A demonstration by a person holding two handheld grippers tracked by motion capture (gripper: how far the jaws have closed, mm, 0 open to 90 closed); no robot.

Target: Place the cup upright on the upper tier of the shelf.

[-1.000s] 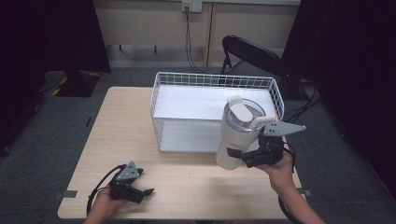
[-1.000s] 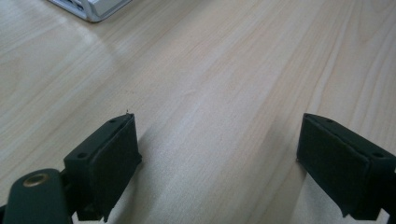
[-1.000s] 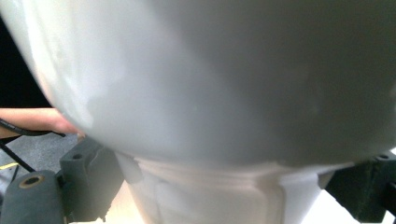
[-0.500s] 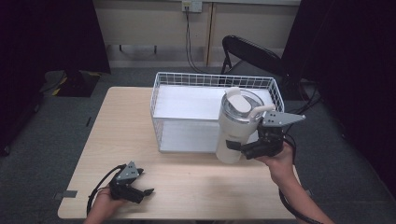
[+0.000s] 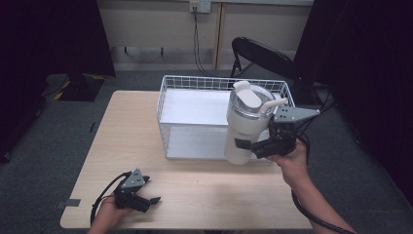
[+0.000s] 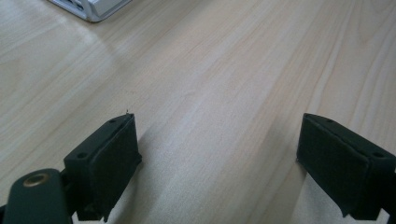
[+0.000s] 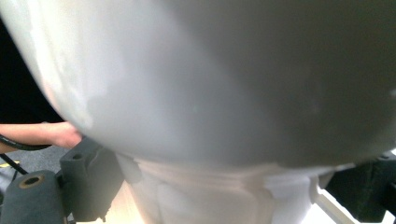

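The left gripper [image 6: 219,172] is seen from behind its two black jaws, which are held wide apart with nothing between them. Each jaw carries a flat dark pad [image 6: 111,170], and both are positioned low over the light wooden table [image 6: 219,79], on which shadows are cast beneath them. A corner of the white wire basket [image 6: 91,7] is visible at the upper left edge, well apart from the jaws.
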